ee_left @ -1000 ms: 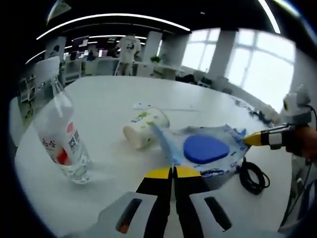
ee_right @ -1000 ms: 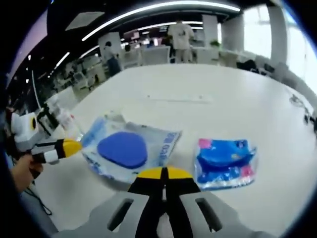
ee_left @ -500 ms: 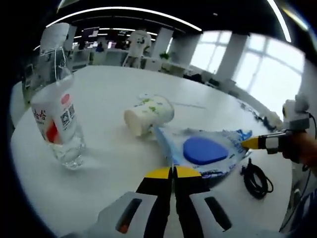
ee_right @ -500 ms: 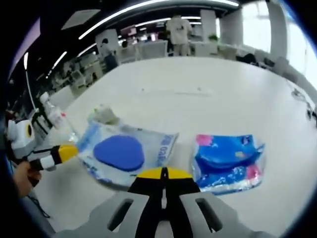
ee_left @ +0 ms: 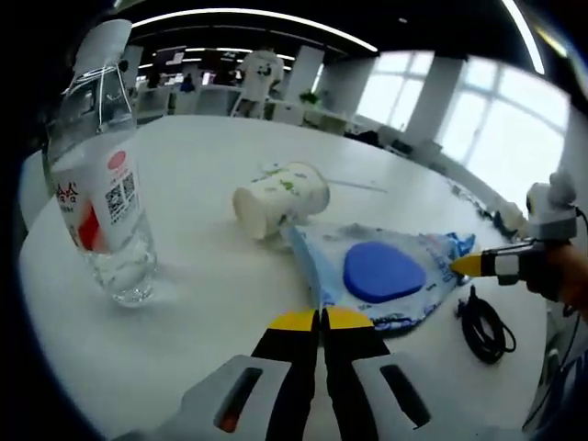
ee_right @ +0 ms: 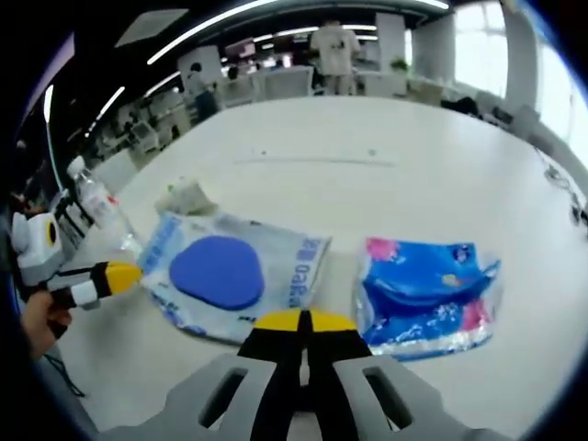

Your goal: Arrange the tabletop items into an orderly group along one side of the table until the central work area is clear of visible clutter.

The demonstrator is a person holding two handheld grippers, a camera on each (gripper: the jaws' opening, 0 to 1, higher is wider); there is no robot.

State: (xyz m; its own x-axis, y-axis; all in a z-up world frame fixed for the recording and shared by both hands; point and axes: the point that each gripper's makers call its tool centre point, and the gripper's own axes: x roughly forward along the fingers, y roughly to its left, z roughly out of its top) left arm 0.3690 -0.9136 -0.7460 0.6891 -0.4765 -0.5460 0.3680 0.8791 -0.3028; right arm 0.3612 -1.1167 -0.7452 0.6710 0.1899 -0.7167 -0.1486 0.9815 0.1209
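A clear packet with a blue disc [ee_left: 381, 276] lies flat on the white table [ee_left: 202, 276]. My left gripper [ee_left: 321, 319] is shut on its near edge. From the right, my right gripper [ee_left: 457, 265] pinches the opposite corner. In the right gripper view the same packet [ee_right: 220, 276] stretches between my right gripper [ee_right: 302, 320], which is shut, and my left gripper [ee_right: 138, 272] at the left. A blue tissue pack [ee_right: 427, 294] lies right beside the packet. A paper cup [ee_left: 280, 197] lies on its side behind the packet. A water bottle [ee_left: 96, 175] stands upright at the left.
A coiled black cable [ee_left: 487, 326] lies at the table edge under the right gripper. A thin white strip [ee_right: 312, 161] rests farther out on the table. Desks, chairs and standing people fill the office beyond.
Both cameras have crept forward and tilted a little, so the bottle looms larger at the left. The packet stays between the two shut grippers. The cup and tissue pack have barely shifted.
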